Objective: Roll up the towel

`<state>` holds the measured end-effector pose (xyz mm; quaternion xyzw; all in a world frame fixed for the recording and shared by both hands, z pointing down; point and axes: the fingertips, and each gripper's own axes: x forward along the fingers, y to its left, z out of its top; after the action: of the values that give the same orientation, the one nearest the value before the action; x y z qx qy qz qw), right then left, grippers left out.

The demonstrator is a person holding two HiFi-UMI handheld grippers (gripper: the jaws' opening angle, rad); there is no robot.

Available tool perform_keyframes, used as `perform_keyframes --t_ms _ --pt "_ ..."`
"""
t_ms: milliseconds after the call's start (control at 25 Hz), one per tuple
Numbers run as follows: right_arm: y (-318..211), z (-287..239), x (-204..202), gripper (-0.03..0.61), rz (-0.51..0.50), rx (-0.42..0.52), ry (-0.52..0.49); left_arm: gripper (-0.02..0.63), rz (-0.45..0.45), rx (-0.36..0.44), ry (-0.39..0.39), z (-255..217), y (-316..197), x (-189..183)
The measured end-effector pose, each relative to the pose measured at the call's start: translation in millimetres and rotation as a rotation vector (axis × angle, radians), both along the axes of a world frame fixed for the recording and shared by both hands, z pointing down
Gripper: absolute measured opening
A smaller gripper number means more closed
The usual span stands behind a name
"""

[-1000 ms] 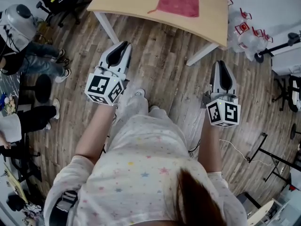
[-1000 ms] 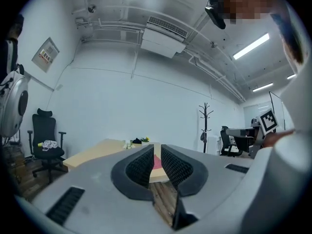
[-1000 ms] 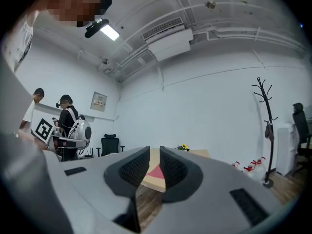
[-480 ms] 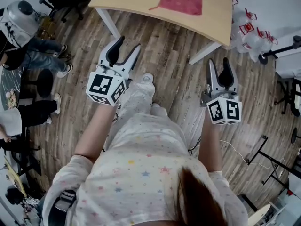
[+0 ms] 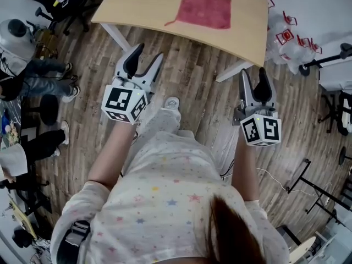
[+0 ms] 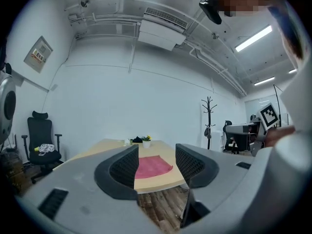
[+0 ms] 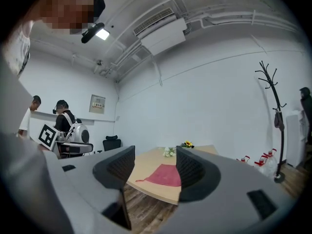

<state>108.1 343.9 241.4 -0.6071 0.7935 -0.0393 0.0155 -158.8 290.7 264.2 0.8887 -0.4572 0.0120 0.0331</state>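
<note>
Red towel (image 5: 205, 8) lay spread flat on the pale wooden bench (image 5: 132, 7), toward the right half of the top as the head view showed it. One near corner trailed a thin tail to the left. No part of it was rolled.

Both tools were held out level over the plank floor (image 5: 192, 87), short of the bench's near edge and well apart from the towel.

Left tongs (image 5: 148, 53): jaws had just been opening and stood apart, with nothing between them. The left gripper view showed only the distant towel and the bench edge through the gap.

Right tongs (image 5: 254, 73): jaws likewise apart and bare. The towel showed through that gap too, far off.

The person wore a pale shirt (image 5: 165, 197) dotted with small stars, with a forearm reaching out to each tool.

Small flowers (image 7: 169, 151) stood at the far end of the bench. A black office chair (image 6: 44, 147) stood by the wall on the left, and a coat stand (image 7: 273, 106) on the right. Other people (image 5: 33, 76) sat or stood at the left edge of the room.
</note>
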Motion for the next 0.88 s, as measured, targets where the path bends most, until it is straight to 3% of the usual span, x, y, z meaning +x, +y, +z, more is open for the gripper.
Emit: perform_keyframes --t_ms 520,880 --pt "-133.4 9.3 -10.8 0.266 0.039 -0.040 0.009 0.215 0.048 -0.013 0.003 7.9 -146.8 -7.2" --pt "-180.1 18.2 -10.1 0.267 0.064 -0.080 0.009 0.215 0.068 -0.055 0.009 21.7 -198.4 -3.2"
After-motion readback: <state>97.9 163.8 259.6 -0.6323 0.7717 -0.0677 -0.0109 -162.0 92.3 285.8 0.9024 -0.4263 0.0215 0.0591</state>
